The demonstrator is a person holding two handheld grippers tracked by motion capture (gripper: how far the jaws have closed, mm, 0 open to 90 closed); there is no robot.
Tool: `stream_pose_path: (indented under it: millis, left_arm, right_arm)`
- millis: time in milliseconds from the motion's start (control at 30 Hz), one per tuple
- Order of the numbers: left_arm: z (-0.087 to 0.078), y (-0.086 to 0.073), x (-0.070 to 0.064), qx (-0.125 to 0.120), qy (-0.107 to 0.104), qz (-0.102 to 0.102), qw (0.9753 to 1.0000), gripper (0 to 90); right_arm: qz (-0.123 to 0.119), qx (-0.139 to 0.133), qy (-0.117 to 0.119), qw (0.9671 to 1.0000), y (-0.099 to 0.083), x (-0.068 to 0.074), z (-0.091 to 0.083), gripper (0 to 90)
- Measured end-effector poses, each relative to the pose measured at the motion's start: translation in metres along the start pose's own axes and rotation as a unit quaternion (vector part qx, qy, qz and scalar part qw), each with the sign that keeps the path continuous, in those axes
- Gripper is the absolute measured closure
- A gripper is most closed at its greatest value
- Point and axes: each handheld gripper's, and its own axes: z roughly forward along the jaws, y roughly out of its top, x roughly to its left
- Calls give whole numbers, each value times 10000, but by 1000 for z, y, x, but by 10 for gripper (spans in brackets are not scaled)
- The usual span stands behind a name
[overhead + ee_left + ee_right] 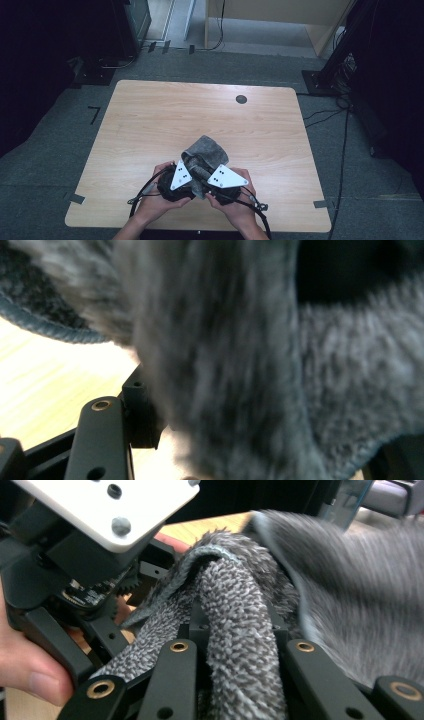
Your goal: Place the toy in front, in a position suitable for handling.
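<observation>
Near the front edge of the wooden surface (150,125), both grippers meet at a grey towel (207,150). Right gripper (240,645): fingers (175,675) nearly closed, pinching a rolled fold of towel between them. Left gripper (150,405): one finger (100,440) visible, pressed against bunched towel; opening can't be judged, cloth hides the other finger. Rest of towel is heaped just beyond the grippers.

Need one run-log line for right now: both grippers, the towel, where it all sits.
left gripper: on grey towel, grip unclear | right gripper: shut on grey towel | towel: bunched between both grippers | place: near edge of table
</observation>
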Motion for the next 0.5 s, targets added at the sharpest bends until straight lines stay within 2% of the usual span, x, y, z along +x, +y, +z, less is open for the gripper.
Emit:
stream_pose_path:
  millis: [33,100,133,167,233,300,367,400,467,500]
  left_arm:
    - [-1,1,1,-24,31,-18,10000,343]
    - [0,1,2,-13,-35,-37,10000,343]
    - [0,1,1,-7,-52,-25,10000,343]
    - [0,1,1,2,-71,-17,10000,343]
    - [1,0,1,1,-98,15,10000,343]
    - [0,1,1,-60,-89,-54,9999,344]
    - [-2,2,2,-120,-21,-106,9999,344]
    - [-3,3,3,-127,-16,-100,9999,344]
    - [-4,2,4,-100,3,-89,9999,343]
    - [-3,2,5,-77,-28,-115,9999,343]
  right_arm:
    - [60,-70,-83,9999,-1,-5,-1,763]
    - [201,-62,-479,9986,-3,-15,-5,769]
    - [357,-39,-427,9984,-4,-16,-7,780]
    - [357,-39,-427,9984,-4,-16,-7,780]
    - [97,-22,-385,9992,-2,-4,-5,784]
    - [-116,-20,-262,9996,1,7,-3,784]
    - [-79,-97,-249,9996,3,5,-3,783]
    - [22,-168,-286,9994,2,-1,-4,783]
    - [101,-153,-561,9983,0,-10,-8,784]
    - [179,-98,-603,9980,-1,-11,-9,786]
